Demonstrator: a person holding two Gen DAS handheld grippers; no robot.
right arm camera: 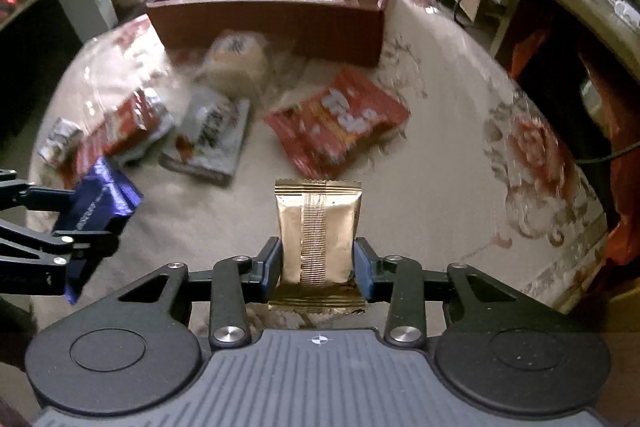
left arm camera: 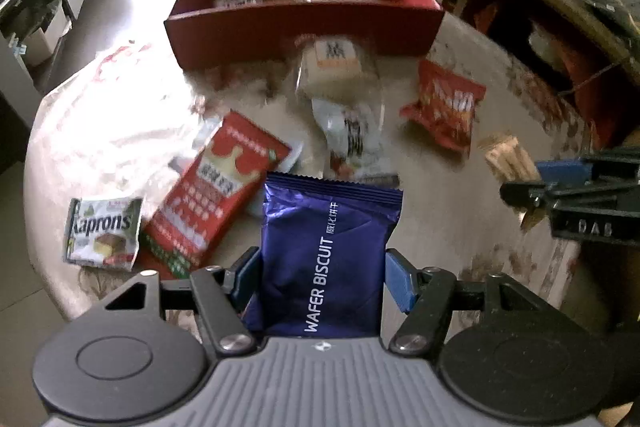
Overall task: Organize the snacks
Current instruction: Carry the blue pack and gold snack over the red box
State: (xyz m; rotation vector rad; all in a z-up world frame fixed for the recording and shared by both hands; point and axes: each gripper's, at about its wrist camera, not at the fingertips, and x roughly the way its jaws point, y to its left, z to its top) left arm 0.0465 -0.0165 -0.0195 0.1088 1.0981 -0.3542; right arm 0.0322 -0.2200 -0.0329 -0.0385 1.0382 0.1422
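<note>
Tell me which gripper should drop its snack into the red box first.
Probably either: the left gripper grips the blue wafer packet, the right gripper the gold packet. Each faces the red box across loose snacks, neither visibly nearer.

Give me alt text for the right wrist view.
The right gripper holds a gold packet upright above a floral tablecloth. Beyond lie loose snack packs and a red box with some snacks inside; the left gripper grips a blue packet at far left.

Window glare upper-left; fisheye edges, perhaps motion-blurred.
</note>
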